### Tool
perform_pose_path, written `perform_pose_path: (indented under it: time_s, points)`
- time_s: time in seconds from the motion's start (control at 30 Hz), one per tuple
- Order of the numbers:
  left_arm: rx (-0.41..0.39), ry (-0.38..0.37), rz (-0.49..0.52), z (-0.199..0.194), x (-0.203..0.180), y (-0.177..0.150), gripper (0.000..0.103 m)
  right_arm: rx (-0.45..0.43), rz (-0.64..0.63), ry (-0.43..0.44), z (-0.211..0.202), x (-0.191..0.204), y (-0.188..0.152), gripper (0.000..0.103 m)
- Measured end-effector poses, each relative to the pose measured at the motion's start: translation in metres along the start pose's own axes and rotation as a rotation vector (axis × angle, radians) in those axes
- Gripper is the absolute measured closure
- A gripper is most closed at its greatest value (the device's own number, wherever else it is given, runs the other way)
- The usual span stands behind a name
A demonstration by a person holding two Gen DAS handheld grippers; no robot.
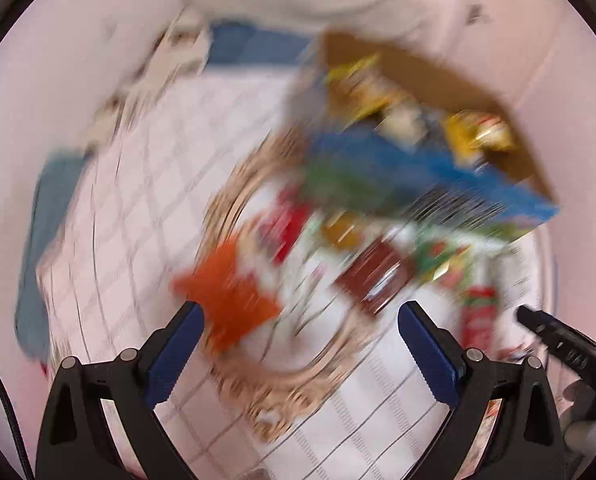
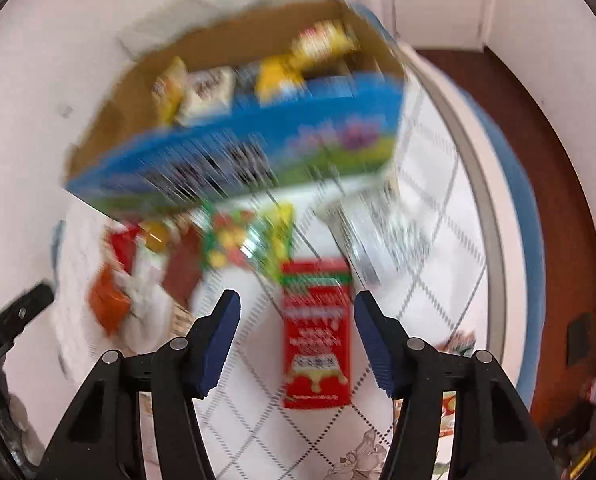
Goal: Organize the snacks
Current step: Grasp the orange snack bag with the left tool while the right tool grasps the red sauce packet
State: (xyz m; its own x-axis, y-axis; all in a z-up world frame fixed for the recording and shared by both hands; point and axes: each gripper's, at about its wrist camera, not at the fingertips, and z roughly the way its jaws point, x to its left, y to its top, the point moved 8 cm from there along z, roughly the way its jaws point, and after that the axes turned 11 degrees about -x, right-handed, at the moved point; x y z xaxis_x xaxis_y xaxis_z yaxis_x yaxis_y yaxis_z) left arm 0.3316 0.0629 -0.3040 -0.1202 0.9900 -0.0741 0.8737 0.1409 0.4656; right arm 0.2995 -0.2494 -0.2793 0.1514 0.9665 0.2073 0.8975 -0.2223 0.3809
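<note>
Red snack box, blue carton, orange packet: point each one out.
Red snack box (image 2: 317, 340), right wrist view, front face.
Blue carton (image 2: 234, 148), right wrist view, printed side wall.
Orange packet (image 1: 230, 300), left wrist view, middle.

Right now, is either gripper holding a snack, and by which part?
Nothing is held. The left gripper and right gripper are both open, with no snack between their fingers.

You face a table (image 2: 430, 168) with an open box (image 2: 234, 148) at its far side; several snack packs (image 2: 202, 88) sit inside it. In front of the box, loose packets (image 2: 242, 240) lie side by side. 1 carton (image 2: 317, 336) lies nearest you, flat on the table.
</note>
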Motion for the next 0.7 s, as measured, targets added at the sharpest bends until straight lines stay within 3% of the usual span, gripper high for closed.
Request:
perform_pose_path:
  time_s: [0.1, 0.23, 0.27, 0.43, 0.53, 0.6, 0.63, 0.7]
  points:
    - [0.114, 0.007, -0.112, 0.027, 0.036, -0.029, 0.004, 0.052, 0.009, -0.034, 0.025, -0.008, -0.018, 0.04]
    - [0.164, 0.036, -0.191, 0.049, 0.068, -0.046, 0.004, 0.111, -0.004, -0.065, 0.05, -0.007, -0.034, 0.038]
    - [0.169, 0.041, -0.197, 0.052, 0.071, -0.047, 0.004, 0.122, -0.01, -0.072, 0.055, -0.006, -0.037, 0.038]
    - [0.237, -0.08, -0.375, 0.075, 0.078, -0.042, 0.004, 0.137, -0.007, -0.106, 0.071, -0.004, -0.046, 0.038]
    - [0.254, -0.089, -0.436, 0.093, 0.079, -0.032, 0.004, 0.128, -0.006, -0.121, 0.073, -0.002, -0.048, 0.039]
    - [0.269, -0.056, -0.451, 0.104, 0.079, -0.029, 0.004, 0.127, -0.02, -0.12, 0.074, 0.002, -0.051, 0.043]
    - [0.273, -0.037, -0.442, 0.109, 0.078, -0.028, 0.005, 0.125, -0.029, -0.124, 0.074, 0.004, -0.053, 0.045]
    - [0.263, 0.0, -0.402, 0.116, 0.076, -0.028, 0.023, 0.13, -0.039, -0.123, 0.07, 0.009, -0.059, 0.047]
